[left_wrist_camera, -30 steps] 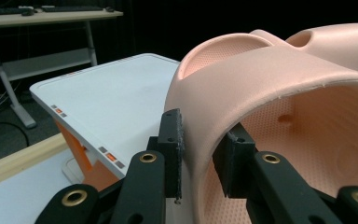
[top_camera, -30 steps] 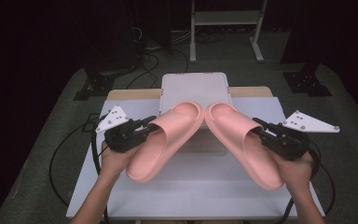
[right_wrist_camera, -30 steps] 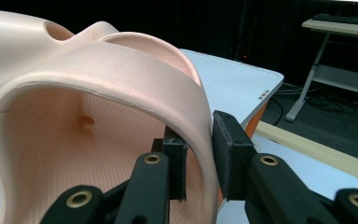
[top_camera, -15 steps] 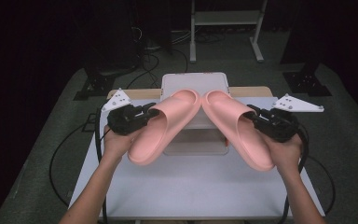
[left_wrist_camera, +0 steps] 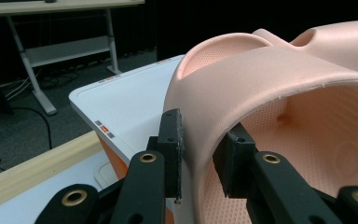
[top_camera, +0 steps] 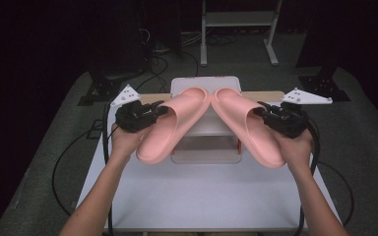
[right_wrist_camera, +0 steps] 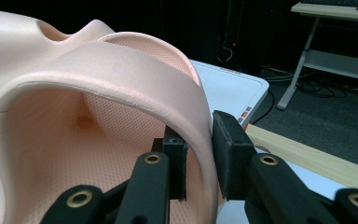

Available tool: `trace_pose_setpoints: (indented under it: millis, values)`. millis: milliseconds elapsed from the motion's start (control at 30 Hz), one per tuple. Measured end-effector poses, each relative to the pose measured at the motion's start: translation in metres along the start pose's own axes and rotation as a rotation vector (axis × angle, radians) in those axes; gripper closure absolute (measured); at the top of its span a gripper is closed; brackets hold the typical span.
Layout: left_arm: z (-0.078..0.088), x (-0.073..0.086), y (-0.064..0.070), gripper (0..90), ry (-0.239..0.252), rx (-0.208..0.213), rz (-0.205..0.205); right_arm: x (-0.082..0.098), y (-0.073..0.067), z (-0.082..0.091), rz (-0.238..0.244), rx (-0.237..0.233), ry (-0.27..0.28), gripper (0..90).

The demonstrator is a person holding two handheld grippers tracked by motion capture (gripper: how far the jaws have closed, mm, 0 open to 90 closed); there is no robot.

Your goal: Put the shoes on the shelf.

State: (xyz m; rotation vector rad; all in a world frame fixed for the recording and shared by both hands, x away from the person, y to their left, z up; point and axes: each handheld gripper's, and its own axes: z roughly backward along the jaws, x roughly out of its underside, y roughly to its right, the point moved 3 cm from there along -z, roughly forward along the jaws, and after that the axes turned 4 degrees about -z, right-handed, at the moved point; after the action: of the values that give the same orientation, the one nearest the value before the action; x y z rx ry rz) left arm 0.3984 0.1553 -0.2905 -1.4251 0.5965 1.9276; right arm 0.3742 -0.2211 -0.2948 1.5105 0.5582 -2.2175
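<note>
A white table (top_camera: 202, 196) stands in a dark room, a white box (top_camera: 204, 88) at its twelve o'clock. The left gripper (top_camera: 158, 110) pinches the left slipper (top_camera: 170, 125) by its strap at ten o'clock; the right gripper (top_camera: 262, 111) pinches the right slipper (top_camera: 246, 125) at two o'clock, both slippers held over the box, toes nearly touching.

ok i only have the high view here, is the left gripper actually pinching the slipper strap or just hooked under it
Observer: Pinching. In the left gripper view the left gripper has one jaw outside and one inside the strap of the left slipper.
Operator: and the right one
Observer: Same: the right gripper clamps the strap edge of the right slipper.
Operator: what's under the toes
Observer: A white box with orange sides, beside a wooden strip.
</note>
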Motion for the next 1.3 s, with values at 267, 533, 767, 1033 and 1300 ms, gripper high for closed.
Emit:
trace_pose_setpoints:
  millis: [267,533,767,1033,1300]
  values:
    - [-0.008,-0.003,-0.012,73.5,-0.009,-0.023,0.019,-0.008,0.004,-0.015,-0.003,0.016,-0.006,75.2]
    - [-0.016,-0.009,-0.019,73.3,-0.021,-0.047,0.032,-0.016,0.009,-0.029,-0.017,0.034,-0.013,75.1]
    - [-0.025,-0.013,-0.024,73.2,-0.038,-0.064,0.047,-0.021,0.012,-0.036,-0.023,0.053,-0.026,74.8]
    - [-0.034,-0.016,-0.028,72.4,-0.052,-0.085,0.066,-0.025,0.013,-0.045,-0.028,0.074,-0.037,73.5]
    - [-0.04,-0.019,-0.029,71.3,-0.059,-0.098,0.077,-0.03,0.01,-0.051,-0.02,0.081,-0.05,72.3]
